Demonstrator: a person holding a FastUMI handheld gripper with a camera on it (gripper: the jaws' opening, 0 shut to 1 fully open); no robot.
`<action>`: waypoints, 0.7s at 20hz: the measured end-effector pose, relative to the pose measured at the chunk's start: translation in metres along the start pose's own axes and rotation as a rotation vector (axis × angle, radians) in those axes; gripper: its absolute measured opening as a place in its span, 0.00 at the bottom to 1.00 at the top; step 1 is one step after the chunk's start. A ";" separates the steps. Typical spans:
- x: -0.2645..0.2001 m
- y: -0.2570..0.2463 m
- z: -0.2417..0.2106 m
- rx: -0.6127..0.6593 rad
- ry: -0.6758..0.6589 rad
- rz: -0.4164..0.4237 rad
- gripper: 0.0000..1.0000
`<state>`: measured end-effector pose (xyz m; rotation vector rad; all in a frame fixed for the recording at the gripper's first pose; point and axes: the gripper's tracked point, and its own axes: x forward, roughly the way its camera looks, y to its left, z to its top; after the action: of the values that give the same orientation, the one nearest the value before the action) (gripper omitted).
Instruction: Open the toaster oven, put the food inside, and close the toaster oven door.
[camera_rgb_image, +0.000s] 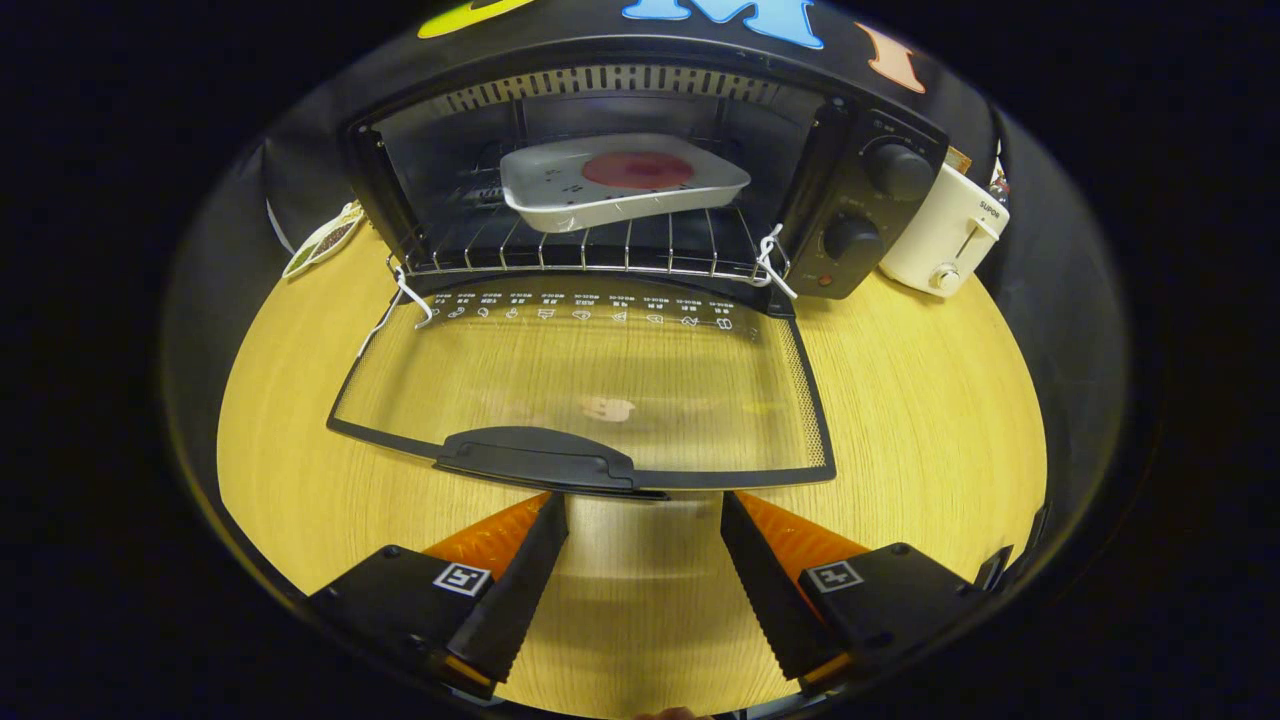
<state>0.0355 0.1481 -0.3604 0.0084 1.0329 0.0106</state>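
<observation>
A black toaster oven (860, 130) stands at the back of the wooden table with its glass door (590, 385) folded down flat toward me. Inside, a white tray (560, 205) holding a round red piece of food (638, 170) rests on the wire rack (590, 250). The door's black handle (540, 458) lies just ahead of my fingertips, slightly left of the gap between them. My gripper (645, 497) is open, with nothing between its fingers, and hovers low over the table just short of the door's front edge.
A cream toaster (950, 235) stands right of the oven, close to its knob panel (875, 205). A small patterned packet (322, 240) lies on the table left of the oven. The wooden table top (930, 400) stretches on both sides of the door.
</observation>
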 end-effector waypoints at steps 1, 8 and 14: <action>0.000 0.000 0.001 0.009 -0.002 0.002 0.99; -0.009 0.002 0.005 0.035 0.008 0.019 0.98; -0.048 0.004 0.020 0.118 -0.042 0.060 0.98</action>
<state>0.0283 0.1511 -0.3086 0.1458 0.9899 0.0038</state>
